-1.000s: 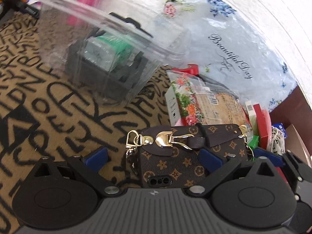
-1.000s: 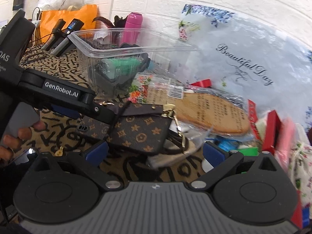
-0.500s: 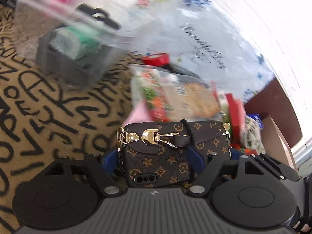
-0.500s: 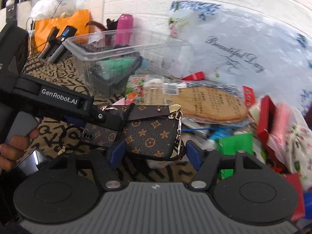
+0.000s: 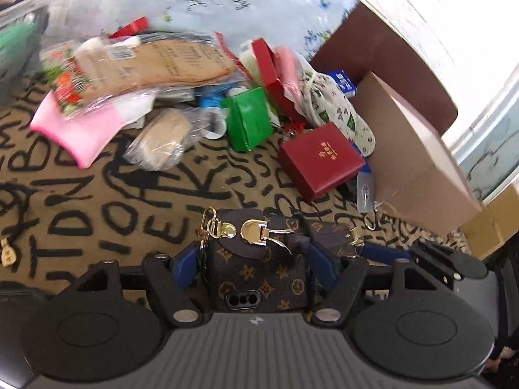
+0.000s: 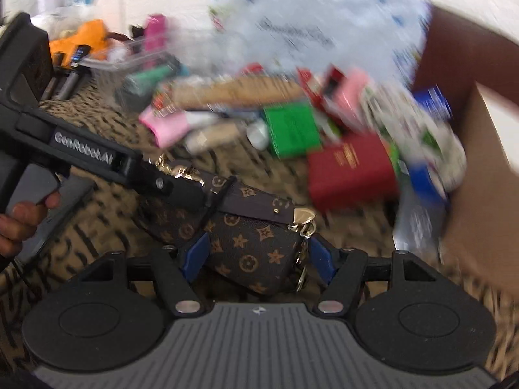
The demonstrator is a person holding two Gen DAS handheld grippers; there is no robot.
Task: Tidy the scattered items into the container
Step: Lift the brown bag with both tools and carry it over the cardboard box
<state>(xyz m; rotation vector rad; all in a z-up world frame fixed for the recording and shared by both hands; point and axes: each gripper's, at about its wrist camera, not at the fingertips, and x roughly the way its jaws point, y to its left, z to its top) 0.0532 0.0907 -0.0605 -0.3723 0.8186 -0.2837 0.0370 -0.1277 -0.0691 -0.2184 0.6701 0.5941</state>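
Both the left tongs point(image 5: 256, 259) and the right tongs point(image 6: 256, 256) pinch opposite ends of the brown monogram pouch point(image 5: 259, 272), its long axis spanning them above the table point(image 5: 97, 214), with the clear container point(image 6: 136, 64) far left, nearer the left hand.

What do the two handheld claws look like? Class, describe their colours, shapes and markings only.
Each claw, the left claw and the right claw, has a ribbed grey body, two black round discs, black angular linkages with silver pivot pins, and blue finger pads. From the right wrist view, the left claw's black side bar carries white "GenRobot.AI" lettering above a grey trigger.
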